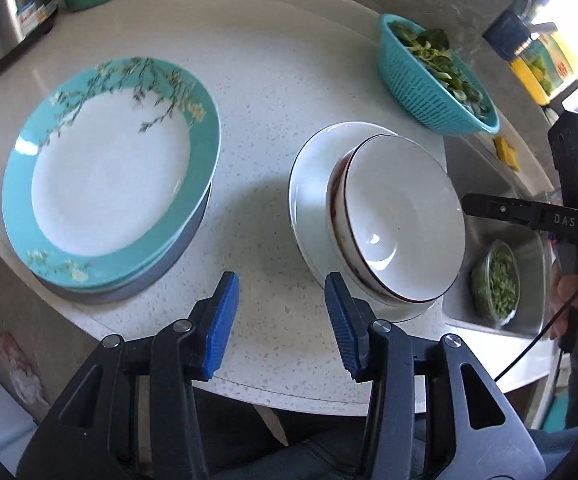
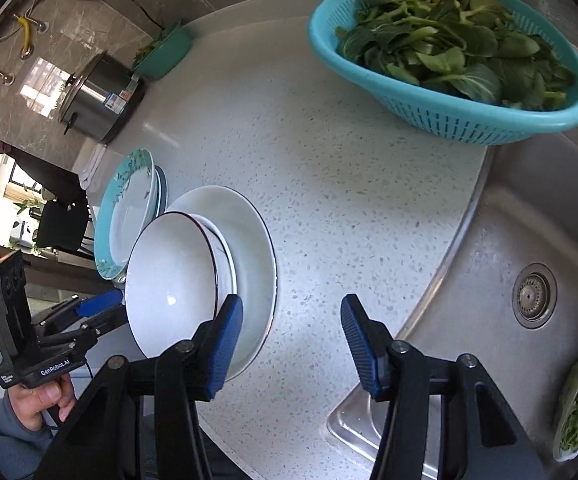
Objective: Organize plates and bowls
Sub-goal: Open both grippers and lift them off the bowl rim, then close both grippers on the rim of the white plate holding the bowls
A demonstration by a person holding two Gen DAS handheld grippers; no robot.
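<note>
**Both grippers spread and holding nothing; bowls stacked on white plate, teal plates stacked apart**

Left wrist view, nearest first. Left gripper (image 1: 281, 322) at bottom centre, blue pads spread wide, nothing between them. It sits over the front edge of the speckled countertop (image 1: 257, 92). The right-hand pad lies just in front of the near rim of the white plate (image 1: 309, 184).

On that plate, centre right of the frame: a stack of white bowls (image 1: 399, 216) with dark rims, nested and tilted toward the camera. How many bowls cannot be told; at least two rims show.

Centre left: teal-rimmed plate (image 1: 109, 172) with a branch-and-blossom pattern, topmost of a stack resting on a grey plate (image 1: 177, 264) underneath. This stack is apart from the white plate, bare counter between them.

Right edge: right gripper (image 1: 465, 205) seen side-on, its tip close to the bowls' right rim; contact cannot be told. Below it, a glass bowl of chopped greens (image 1: 495, 280) in the steel sink (image 1: 529, 248).

Farther back: teal colander of leafy greens (image 1: 437, 80), upper right. Steel cooker (image 1: 5, 16), upper left.

Right wrist view. Right gripper (image 2: 291, 340) at bottom centre, pads parted, gripping nothing; the left-hand pad overlaps the white plate's (image 2: 257, 240) near rim in the picture. Bowls (image 2: 169, 280) at left centre, left gripper (image 2: 101, 304) just beyond them at lower left. Sink drain (image 2: 533, 295) at right.
</note>
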